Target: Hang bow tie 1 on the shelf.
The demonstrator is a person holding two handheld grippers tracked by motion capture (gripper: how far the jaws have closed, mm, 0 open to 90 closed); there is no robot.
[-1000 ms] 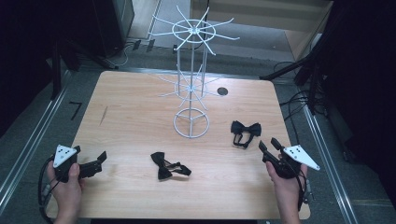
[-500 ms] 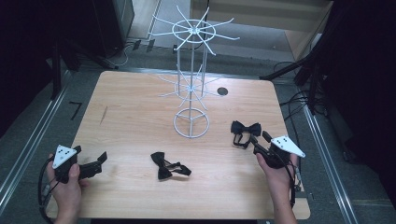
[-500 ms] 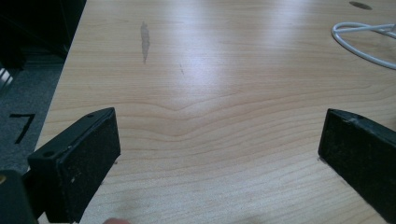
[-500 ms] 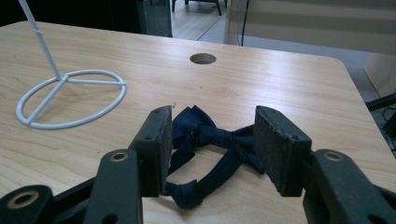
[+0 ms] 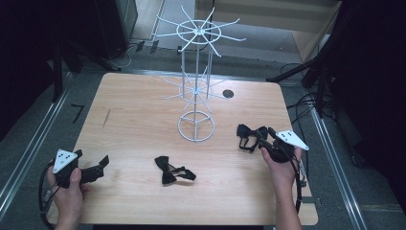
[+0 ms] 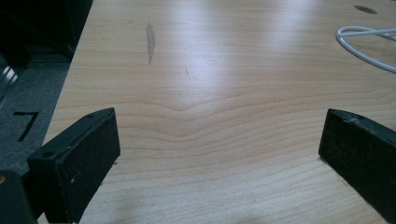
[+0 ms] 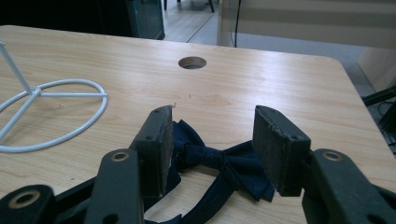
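Showing handwritten "7" mark point(image 6: 24, 123) beside table point(image 6: 224, 93).

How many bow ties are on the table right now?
2. One bow tie lies near the front centre of the table; the other bow tie lies at the right, between the open right gripper jaws.

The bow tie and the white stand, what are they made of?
The bow tie looks like soft dark cloth with a slight sheen: it folds and creases at its knot. The stand looks like thin metal wire with a glossy white coat, though painted plastic can't be ruled out.
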